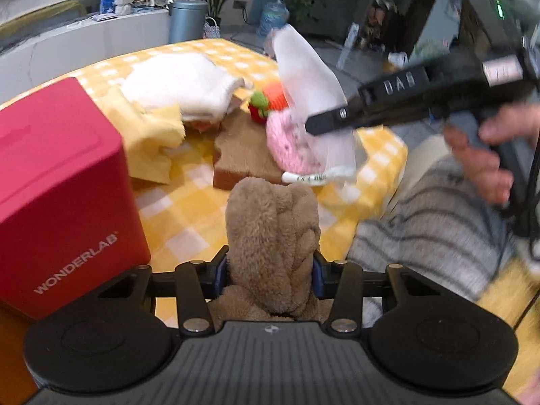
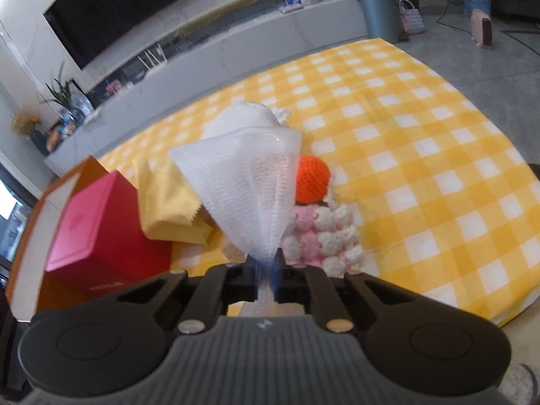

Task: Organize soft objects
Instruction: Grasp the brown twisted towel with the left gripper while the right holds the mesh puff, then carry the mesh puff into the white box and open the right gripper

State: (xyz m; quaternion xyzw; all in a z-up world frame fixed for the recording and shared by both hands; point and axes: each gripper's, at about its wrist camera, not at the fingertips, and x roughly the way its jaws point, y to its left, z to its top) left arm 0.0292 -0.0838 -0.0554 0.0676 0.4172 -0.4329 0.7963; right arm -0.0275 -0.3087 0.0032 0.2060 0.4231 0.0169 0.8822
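Left gripper [image 1: 270, 270] is clamping a brown plush [image 1: 271, 226] above the table [image 2: 422, 155]; right gripper [image 2: 265, 270] is pinching a white mesh cloth [image 2: 249, 182] aloft. Beyond, towels [image 1: 182, 84], yellow cloth [image 1: 152, 138], knit toys [image 2: 320, 233] and red box [image 1: 57, 182] are lying unsorted, so most work seems left.

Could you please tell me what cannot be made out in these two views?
- Pink knit: left view, blurred, partly behind the mesh bag.
- Orange ball: right view, left part hidden by the mesh bag.
- Red box contents: closed, both views.
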